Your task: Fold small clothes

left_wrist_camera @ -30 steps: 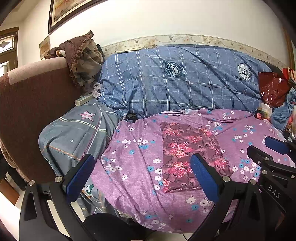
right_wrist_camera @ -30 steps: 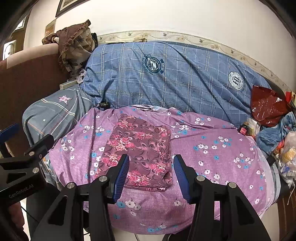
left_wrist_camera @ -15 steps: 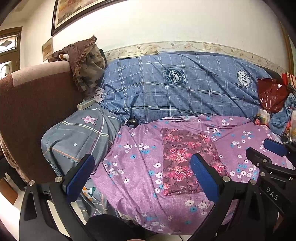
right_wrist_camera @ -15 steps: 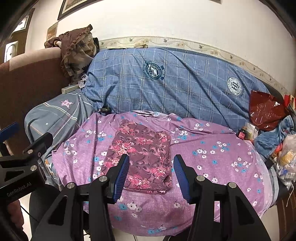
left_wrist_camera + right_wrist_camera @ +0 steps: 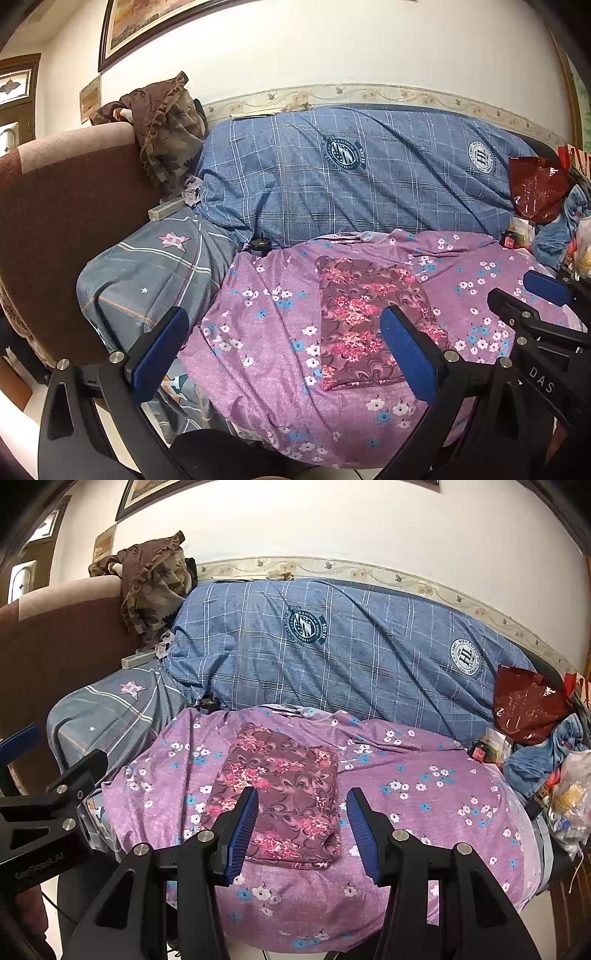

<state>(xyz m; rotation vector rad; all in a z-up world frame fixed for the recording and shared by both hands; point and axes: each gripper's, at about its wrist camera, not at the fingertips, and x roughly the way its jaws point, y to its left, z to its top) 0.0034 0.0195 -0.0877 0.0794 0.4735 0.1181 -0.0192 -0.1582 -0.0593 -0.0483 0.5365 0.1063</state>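
Right wrist view: folded cloth (image 5: 280,797) lies flat on purple sheet (image 5: 424,812), beyond right gripper (image 5: 301,827), fingers half apart, empty. Left gripper (image 5: 284,354) wide, empty; cloth (image 5: 365,325) past its right finger (image 5: 406,354).

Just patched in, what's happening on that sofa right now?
A person holds a pair of tongs in each hand over a sofa draped in a purple flowered sheet. A small maroon floral garment lies on it, already folded into a neat rectangle. The left tongs and the right tongs are both open and empty, hovering short of the garment without touching it.
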